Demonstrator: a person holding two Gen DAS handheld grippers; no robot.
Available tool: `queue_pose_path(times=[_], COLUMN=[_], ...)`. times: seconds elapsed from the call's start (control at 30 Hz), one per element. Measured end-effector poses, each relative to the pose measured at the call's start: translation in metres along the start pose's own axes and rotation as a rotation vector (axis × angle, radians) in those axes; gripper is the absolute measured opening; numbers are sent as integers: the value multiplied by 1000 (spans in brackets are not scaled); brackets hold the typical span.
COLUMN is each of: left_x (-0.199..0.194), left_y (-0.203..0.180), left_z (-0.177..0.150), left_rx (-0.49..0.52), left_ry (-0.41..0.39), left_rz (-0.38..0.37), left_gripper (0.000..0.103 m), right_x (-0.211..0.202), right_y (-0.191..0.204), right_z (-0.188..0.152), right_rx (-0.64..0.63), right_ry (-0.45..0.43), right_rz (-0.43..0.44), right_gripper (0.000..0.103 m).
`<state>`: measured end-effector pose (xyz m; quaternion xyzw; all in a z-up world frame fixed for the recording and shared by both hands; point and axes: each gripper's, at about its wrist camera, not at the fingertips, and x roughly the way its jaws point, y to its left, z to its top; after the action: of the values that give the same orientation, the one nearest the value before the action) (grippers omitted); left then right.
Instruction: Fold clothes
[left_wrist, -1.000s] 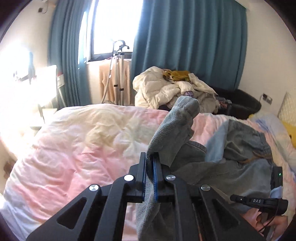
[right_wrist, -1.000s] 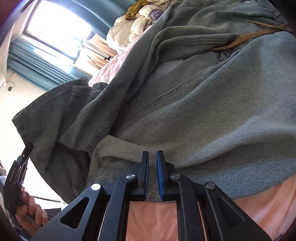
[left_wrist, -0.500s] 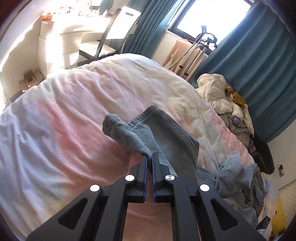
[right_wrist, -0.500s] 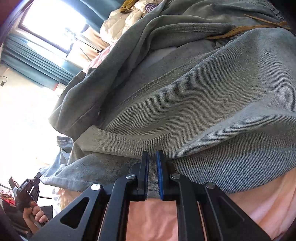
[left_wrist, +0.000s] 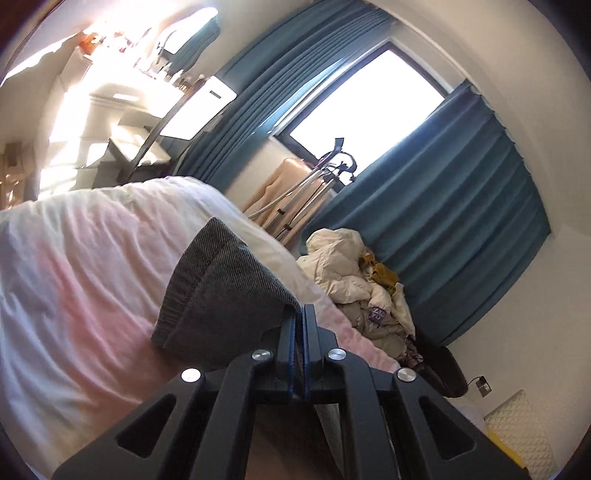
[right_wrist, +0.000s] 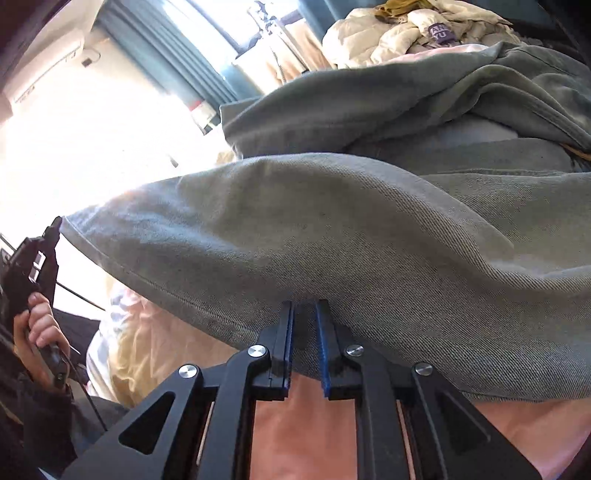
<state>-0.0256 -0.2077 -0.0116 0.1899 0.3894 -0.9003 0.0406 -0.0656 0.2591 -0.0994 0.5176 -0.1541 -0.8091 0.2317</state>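
Grey-blue denim jeans (right_wrist: 351, 229) lie stretched over the pink and white bed cover (left_wrist: 74, 288). My left gripper (left_wrist: 299, 314) is shut on the hem end of one jeans leg (left_wrist: 218, 288), which folds up in front of the fingers. My right gripper (right_wrist: 304, 310) is shut on the edge of the same jeans, with cloth between the blue pads. The left gripper and the hand that holds it show at the far left of the right wrist view (right_wrist: 29, 266). The jeans' waist with a tan cord (right_wrist: 576, 151) lies at the right.
A heap of cream and yellow clothes (left_wrist: 362, 273) lies at the far side of the bed, also in the right wrist view (right_wrist: 413, 29). Teal curtains (left_wrist: 461, 206), a window, a stand (left_wrist: 314, 192) and a white chair (left_wrist: 192, 110) stand behind. A quilted pillow (left_wrist: 517, 432) lies right.
My left gripper has pulled the jeans leg out to the left and tilted. The leg now lies stretched between both grippers, and the fold by my right gripper has flattened.
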Motion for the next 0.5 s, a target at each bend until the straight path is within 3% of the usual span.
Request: queue_pose_path(times=[0.1,0.13,0.23,0.3,0.4,0.5], left_x=[22,27,28,27,28,25], left_y=[39,53,86,96,100,102], left_z=[-12,-17,-26,-29,-34,-36], left_rx=[-133,-184,-357,-419,-456,-488], left_ry=[160,200,242,255,279,282], left_rz=[227,266,259,258,280,279], left_gripper=[3,3,3,3,5,10], right_x=[11,12,6,1,-5,-9], right_y=[-1,-5,-11,-12,0,13], right_z=[-8,-10,-12,-14,-18,-22], right_rx=[-7,8,53,57,-19,-78], right_ry=[58,67,69,62,42,26], right_rz=[-4,0,27,27,-10,17], right_gripper=[15,15,15,15,15,17])
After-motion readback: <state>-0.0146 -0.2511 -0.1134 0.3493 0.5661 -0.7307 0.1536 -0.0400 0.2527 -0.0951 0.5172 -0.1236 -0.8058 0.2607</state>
